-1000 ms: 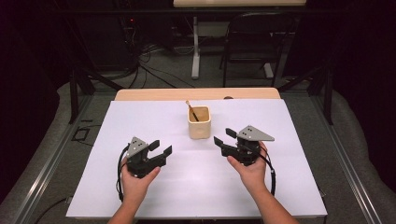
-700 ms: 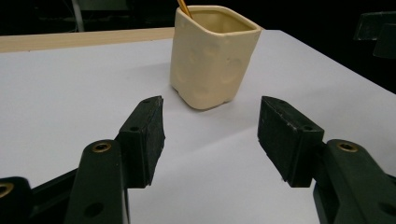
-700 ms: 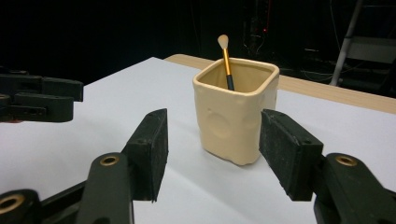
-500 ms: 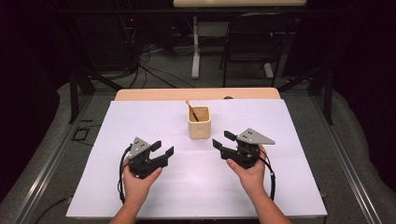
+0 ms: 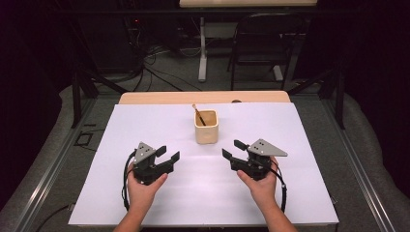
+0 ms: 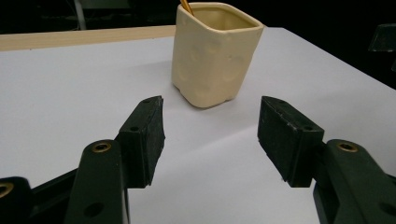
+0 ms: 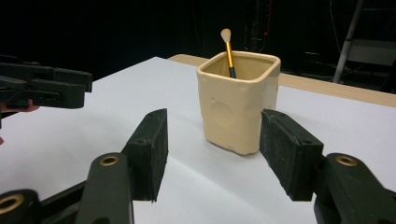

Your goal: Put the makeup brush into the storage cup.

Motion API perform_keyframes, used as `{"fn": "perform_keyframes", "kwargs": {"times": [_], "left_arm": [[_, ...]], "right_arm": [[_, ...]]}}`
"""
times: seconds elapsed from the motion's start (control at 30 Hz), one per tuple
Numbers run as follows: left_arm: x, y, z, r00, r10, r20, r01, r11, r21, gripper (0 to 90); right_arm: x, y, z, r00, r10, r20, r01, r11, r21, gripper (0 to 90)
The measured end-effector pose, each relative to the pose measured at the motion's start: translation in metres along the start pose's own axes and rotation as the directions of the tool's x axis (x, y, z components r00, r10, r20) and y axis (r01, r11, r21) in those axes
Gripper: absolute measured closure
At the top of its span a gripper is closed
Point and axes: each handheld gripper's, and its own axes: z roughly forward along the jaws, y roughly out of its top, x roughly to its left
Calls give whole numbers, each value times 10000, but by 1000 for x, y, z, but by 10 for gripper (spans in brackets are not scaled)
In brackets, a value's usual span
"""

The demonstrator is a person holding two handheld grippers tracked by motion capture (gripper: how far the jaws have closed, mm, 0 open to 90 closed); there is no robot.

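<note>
A cream square cup [image 5: 206, 127] stands on the white sheet past the middle of the table, with a gold-handled brush [image 5: 198, 115] leaning in it. My left gripper [image 5: 168, 152] rests near-left of the cup, open and empty, jaws pointing toward it. My right gripper [image 5: 233, 149] sits near-right of the cup, also open and empty. In the left gripper view the cup [image 6: 215, 51] stands beyond my left gripper [image 6: 210, 116]. In the right gripper view the cup [image 7: 238, 107] and its brush [image 7: 227, 46] stand just past my right gripper [image 7: 210, 135], with the left gripper [image 7: 46, 86] at the left.
The white sheet [image 5: 145, 121] covers most of the table; a strip of bare wood [image 5: 159, 97] shows along the far edge. Beyond the table stand a dark chair [image 5: 263, 43], table legs and floor cables. Metal rails run along both sides.
My right gripper has drifted slightly toward the near edge of the table. The left gripper, the cup and the brush have kept still.
</note>
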Motion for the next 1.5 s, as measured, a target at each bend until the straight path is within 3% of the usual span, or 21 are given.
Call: {"fn": "perform_keyframes", "kwargs": {"times": [0.53,0.57,0.63,0.77,0.9,1.03,1.5], "left_arm": [[1,-1,0,10000,-79,17,79,10000,-27,411],[1,-1,0,10000,-94,25,94,9999,-56,411],[1,-1,-1,10000,-96,16,96,9999,-76,411],[2,-1,-1,10000,-98,-10,98,9999,-77,411],[2,-1,-1,10000,-86,-19,86,9999,-69,410],[2,-1,-1,10000,-97,-18,97,9999,-75,410],[4,-1,-1,9999,-130,-35,130,9999,-52,411]], "right_arm": [[0,-6,-4,9999,154,-15,-154,9999,-70,422],[0,-7,-5,9999,139,1,-139,9998,147,422],[1,-9,-3,9998,218,30,-217,9997,-93,422],[1,-10,-6,9999,94,123,-99,9993,359,422],[1,-13,-4,9999,139,12,-139,9998,137,422],[1,-15,-5,10000,85,19,-86,9993,355,422],[0,-18,-5,9999,64,93,-66,9996,262,422]]}}
